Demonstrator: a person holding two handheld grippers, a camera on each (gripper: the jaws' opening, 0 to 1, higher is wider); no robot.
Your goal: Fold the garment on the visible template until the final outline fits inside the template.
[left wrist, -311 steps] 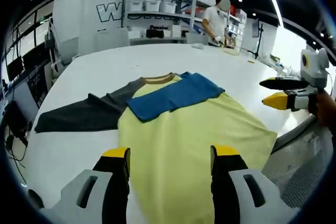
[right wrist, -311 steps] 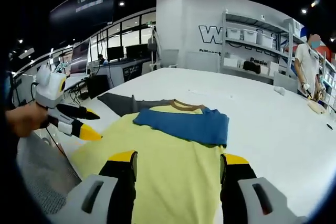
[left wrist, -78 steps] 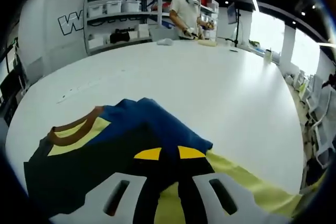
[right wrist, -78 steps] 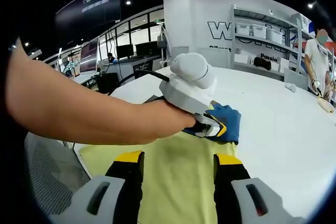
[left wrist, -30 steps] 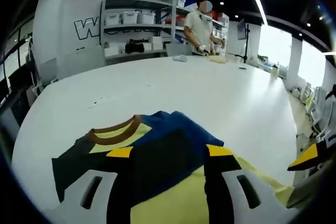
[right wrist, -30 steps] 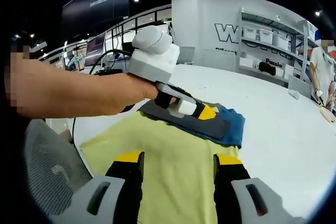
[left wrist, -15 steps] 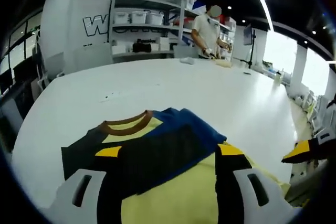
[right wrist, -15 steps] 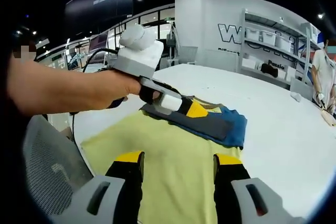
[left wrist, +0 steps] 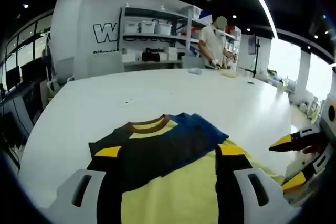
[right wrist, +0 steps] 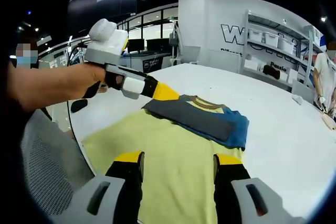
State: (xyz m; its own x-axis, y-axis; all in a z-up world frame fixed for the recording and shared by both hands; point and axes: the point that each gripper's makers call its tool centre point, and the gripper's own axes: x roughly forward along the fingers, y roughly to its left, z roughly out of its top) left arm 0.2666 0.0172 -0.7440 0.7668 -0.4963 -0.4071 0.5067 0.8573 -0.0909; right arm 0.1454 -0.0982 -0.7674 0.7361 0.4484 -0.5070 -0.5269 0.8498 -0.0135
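Closest in, both claws hang above the near hem of the garment with nothing between their jaws. The left claw [left wrist: 168, 153] stands released, its yellow-tipped jaws well apart over the yellow cloth, and the right claw [right wrist: 177, 161] is just as slack over the same panel. In the right gripper view the left one shows again, held off to the side above the desk edge in a person's hand [right wrist: 79, 80].

The garment [right wrist: 173, 156] is a yellow-bodied shirt lying flat on the white desk [right wrist: 283, 129], near its front edge. Further up, the dark grey sleeve [right wrist: 197, 119] lies folded across the chest on top of the blue sleeve [right wrist: 239, 129], both stacked just below the brown collar [left wrist: 147, 125].

By my reckoning the sleeves are done and the body is what remains: the long yellow panel looks to need folding up toward the collar. I can't make out any template outline under or around the cloth, so whether it fits is beyond telling.

Far back, shelving [left wrist: 152, 24] with bins lines the wall, and a person [left wrist: 214, 43] works at the desk's far end.
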